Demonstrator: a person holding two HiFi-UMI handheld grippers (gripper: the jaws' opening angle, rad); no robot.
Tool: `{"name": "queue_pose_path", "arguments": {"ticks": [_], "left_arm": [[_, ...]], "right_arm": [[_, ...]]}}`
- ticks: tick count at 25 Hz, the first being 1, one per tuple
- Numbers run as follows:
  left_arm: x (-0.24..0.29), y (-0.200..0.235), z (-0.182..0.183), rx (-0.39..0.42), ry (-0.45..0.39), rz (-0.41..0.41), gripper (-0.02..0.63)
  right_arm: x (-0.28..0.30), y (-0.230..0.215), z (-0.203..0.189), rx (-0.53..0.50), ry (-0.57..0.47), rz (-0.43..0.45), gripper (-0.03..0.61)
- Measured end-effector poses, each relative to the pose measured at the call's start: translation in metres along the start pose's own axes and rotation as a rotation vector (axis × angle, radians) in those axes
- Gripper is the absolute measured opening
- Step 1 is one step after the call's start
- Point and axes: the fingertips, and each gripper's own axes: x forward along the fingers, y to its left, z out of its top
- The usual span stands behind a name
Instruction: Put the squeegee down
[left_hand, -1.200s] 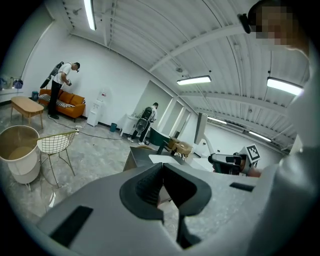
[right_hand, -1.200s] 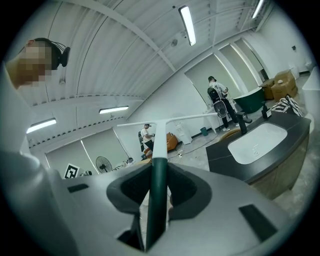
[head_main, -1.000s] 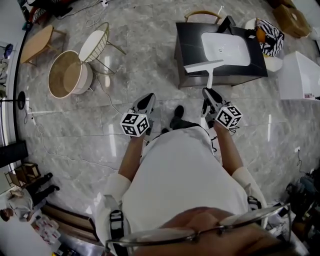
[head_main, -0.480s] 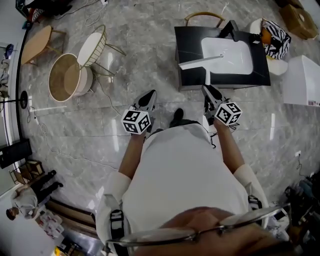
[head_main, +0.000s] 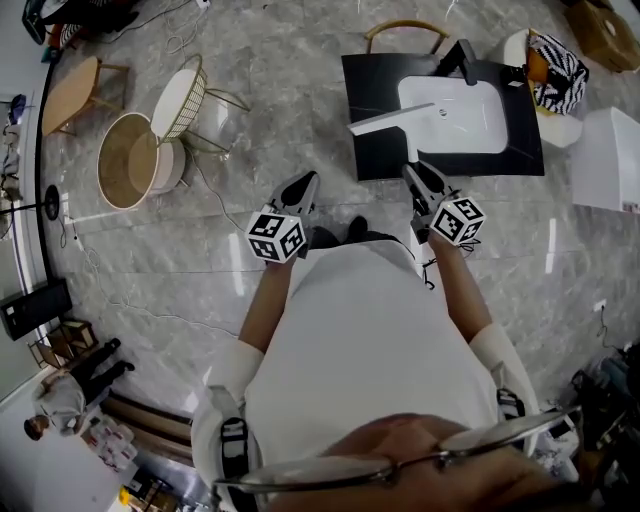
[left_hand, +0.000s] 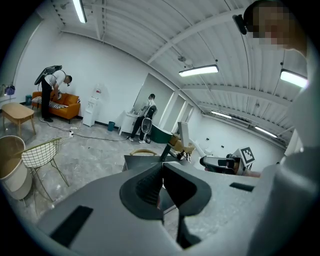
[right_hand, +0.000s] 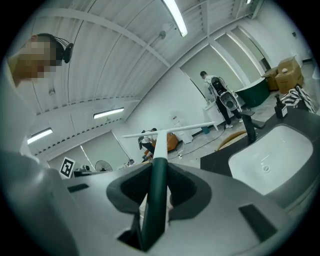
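Above the near left corner of the black bench (head_main: 372, 152), gripped in the right tool (head_main: 414, 171): the squeegee (head_main: 391, 119). Held by its dark green handle, with a pad pressed to each side of it, plain in the right gripper view. Shaft pale above the grip, long white blade crosswise at the top. Raised in the air and resting on nothing; in the head view the blade crosses the bench's dark top just left of the white basin (head_main: 450, 112).

Left tool (head_main: 306, 184) out in front of the body, over the grey marble floor (head_main: 260, 60), well apart from the bench. Jaws together, tips meeting, nothing between them.

At the back of the basin, a black faucet (head_main: 463, 55). Beyond the bench, the curved back of a wooden chair (head_main: 402, 28); off its right end, a black-and-white striped bag (head_main: 556, 72). Far to the left on the floor, a wire chair (head_main: 186, 88) tilted over just beside a round tub (head_main: 130, 160), with thin cables trailing across the marble near them.

Far off in the left gripper view, a person (left_hand: 51, 85) bent over an orange sofa (left_hand: 65, 106) against the white wall.
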Motion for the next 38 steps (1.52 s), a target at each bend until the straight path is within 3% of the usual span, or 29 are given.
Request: {"name": "queue_pose_path", "arguments": {"ticks": [10,16,26,38], "left_arm": [[0.029,0.04,0.016,0.004,0.039,-0.047,0.005],[0.057,0.087,0.046,0.027,0.055,-0.094,0.005],[0.114,0.135,0.084,0.055,0.109,-0.219,0.005],[0.162,0.166,0.095,0.082,0.209,-0.34,0.005]], "right_arm": [[0.037,-0.016,0.011,0.004,-0.024,-0.068,0.101],[0.068,-0.026,0.024,-0.009,-0.045,-0.155,0.1],[0.118,-0.047,0.049,-0.003,-0.083,-0.287,0.1],[0.163,-0.077,0.052,0.001,-0.049,-0.405,0.1]]}}
